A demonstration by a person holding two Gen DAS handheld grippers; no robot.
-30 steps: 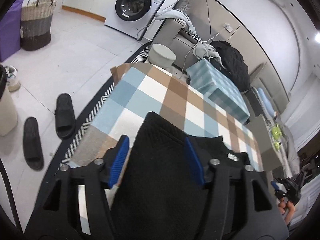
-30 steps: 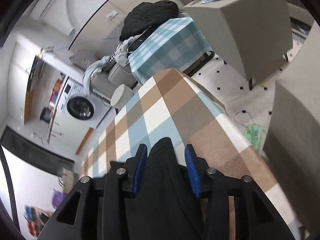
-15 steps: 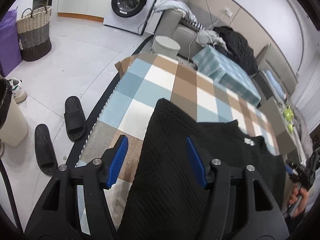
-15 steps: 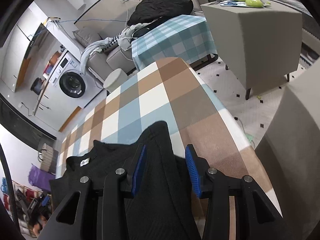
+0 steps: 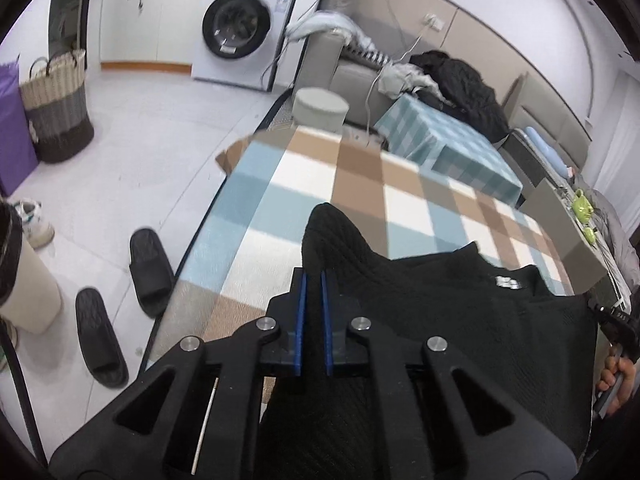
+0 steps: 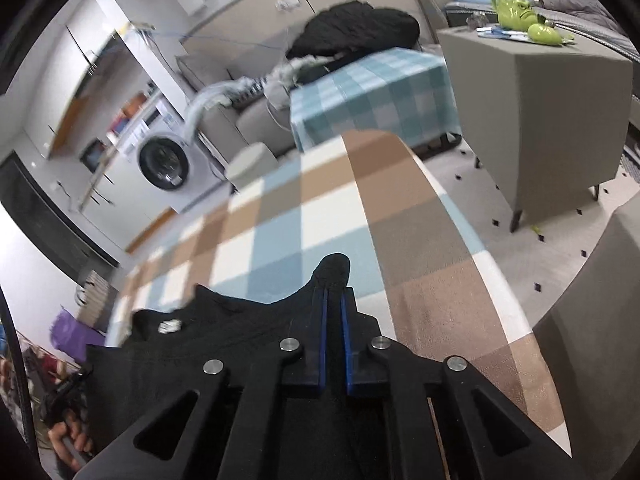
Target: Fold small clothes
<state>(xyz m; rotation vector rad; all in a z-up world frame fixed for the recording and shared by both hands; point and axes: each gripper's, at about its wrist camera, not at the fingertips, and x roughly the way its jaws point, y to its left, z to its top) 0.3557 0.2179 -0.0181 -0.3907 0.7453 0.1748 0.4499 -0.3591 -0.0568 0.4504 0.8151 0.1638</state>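
The worktop [image 5: 304, 184] is big and wears a cloth of blue, brown and white squares. On it lies the black knit top [image 5: 460, 304], spread wide, with its small white neck label [image 5: 507, 282] facing up. In the right wrist view the same top [image 6: 224, 344] reaches across toward the other side of the worktop [image 6: 360, 216].

The left hand-held gripper [image 5: 313, 280] is at one top corner of the garment. A moment ago its blue pads stood far apart with the cloth lying loose between them. Now the jaws have just closed, and the pads [image 5: 303, 320] pinch a ridge of black cloth that pokes up in front of them.

The right hand-held gripper [image 6: 335, 296] has done the same thing at the other top corner. Its jaws have just closed too, and its pads [image 6: 325, 340] squeeze a little peak of the cloth.

So both corners are now held tight, one in each gripper. That looks like the start of a fold: the top can be lifted by these two corners and laid over itself. The grip looks small, so the cloth could slip out if it is pulled fast.

A person's hand [image 5: 616, 380] shows at the far edge of the left view, wrapped around the other gripper's handle.
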